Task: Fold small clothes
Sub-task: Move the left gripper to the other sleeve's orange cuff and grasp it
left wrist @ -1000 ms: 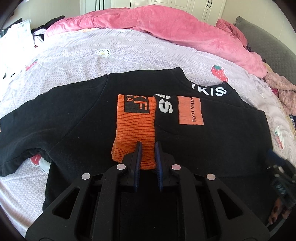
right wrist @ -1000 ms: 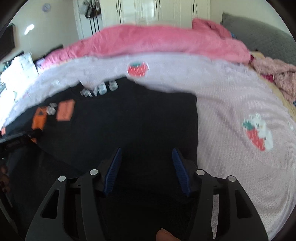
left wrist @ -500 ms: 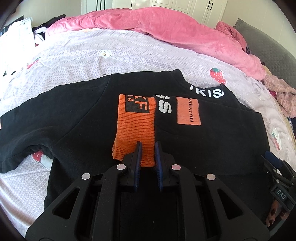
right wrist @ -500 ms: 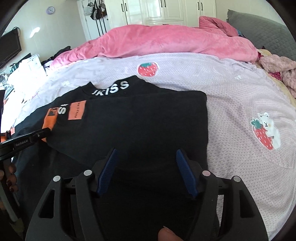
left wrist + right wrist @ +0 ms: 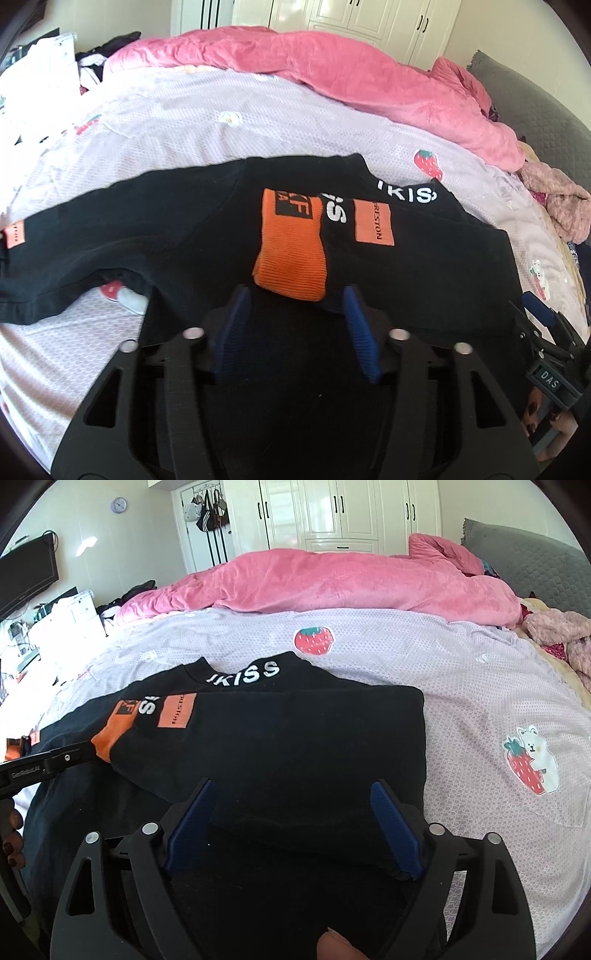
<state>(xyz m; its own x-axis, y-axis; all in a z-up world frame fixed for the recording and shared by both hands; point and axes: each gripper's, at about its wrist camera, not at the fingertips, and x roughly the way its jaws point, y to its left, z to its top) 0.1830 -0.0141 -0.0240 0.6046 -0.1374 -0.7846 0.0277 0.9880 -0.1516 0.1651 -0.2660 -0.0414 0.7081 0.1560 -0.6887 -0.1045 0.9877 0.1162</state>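
Letting go now, both hand-held grippers, left (image 5: 293, 314) and right (image 5: 291, 819), have just spread open over the black top (image 5: 280, 746) on the bed (image 5: 461, 686), so its folded sleeve at 9 o'clock could flop back if snagged.

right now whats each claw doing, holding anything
left claw: open, just opened, off the black top's orange cuff
right claw: open, jaws just widened, holding nothing
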